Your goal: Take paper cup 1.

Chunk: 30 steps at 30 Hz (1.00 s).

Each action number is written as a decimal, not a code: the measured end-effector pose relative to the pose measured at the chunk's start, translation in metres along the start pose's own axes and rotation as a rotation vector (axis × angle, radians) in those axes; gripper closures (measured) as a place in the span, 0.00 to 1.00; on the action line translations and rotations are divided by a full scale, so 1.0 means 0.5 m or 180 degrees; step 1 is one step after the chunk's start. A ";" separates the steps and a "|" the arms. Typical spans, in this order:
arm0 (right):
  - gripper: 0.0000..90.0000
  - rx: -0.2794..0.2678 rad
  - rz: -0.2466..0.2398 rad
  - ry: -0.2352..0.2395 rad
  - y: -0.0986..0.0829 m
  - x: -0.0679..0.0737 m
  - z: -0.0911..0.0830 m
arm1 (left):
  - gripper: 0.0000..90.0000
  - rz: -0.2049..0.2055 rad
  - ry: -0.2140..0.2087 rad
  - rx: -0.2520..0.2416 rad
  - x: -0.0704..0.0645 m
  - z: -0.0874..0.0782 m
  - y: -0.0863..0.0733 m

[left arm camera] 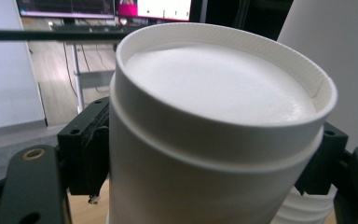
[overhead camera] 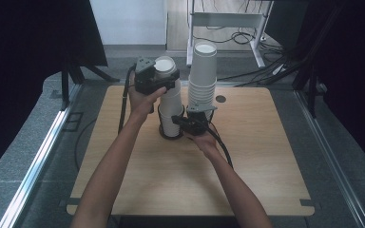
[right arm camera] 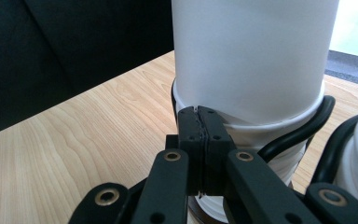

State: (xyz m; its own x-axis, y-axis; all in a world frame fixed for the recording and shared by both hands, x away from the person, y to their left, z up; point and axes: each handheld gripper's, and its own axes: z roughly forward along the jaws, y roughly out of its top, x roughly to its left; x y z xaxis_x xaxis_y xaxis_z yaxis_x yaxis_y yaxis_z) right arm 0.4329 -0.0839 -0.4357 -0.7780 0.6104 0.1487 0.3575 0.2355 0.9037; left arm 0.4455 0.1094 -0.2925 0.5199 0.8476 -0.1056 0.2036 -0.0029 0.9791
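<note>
A: Starting at the left, what is the left tool [overhead camera: 158, 78] doing?

B: It is raised above the wooden desk [overhead camera: 266, 156] with its jaws clamped around the top cup [left arm camera: 214, 140] of the shorter stack of white paper cups [overhead camera: 171, 107]. In the left gripper view the cup sits upside down between the two black jaws, its recessed base facing up.

A: And that stack, where does it stand?

B: Near the middle of the desk, toward the far edge, inside a black wire ring holder [right arm camera: 303, 130] that circles its lower part.

A: The right tool?

B: The right tool [overhead camera: 190, 124] is low, just right of that stack's base. In the right gripper view its jaws are pressed together, tips at the white wall of a cup [right arm camera: 251, 60] just above the ring. Whether they pinch anything, I cannot tell.

A: Further right?

B: A taller stack of cups [overhead camera: 203, 76] rises just beside the first, also upside down, near the desk's far edge.
</note>
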 end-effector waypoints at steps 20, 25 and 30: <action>0.97 -0.0092 -0.0130 -0.0052 -0.016 0.016 -0.054 | 0.23 0.0288 -0.0109 -0.0214 -0.023 -0.129 -0.025; 0.95 -0.0108 -0.0135 -0.0075 -0.033 0.015 -0.071 | 0.23 0.0346 -0.0200 -0.0146 -0.033 -0.147 -0.060; 0.95 -0.0114 -0.0155 -0.0074 -0.044 0.018 -0.084 | 0.23 0.0350 -0.0266 -0.0090 -0.039 -0.159 -0.080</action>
State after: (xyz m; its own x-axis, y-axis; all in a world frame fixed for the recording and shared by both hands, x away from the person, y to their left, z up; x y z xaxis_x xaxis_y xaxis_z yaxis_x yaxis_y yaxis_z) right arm 0.3962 -0.1152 -0.4377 -0.7817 0.6163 0.0953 0.3005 0.2383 0.9235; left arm 0.3614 0.1354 -0.3156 0.6053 0.7959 -0.0104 0.1187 -0.0774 0.9899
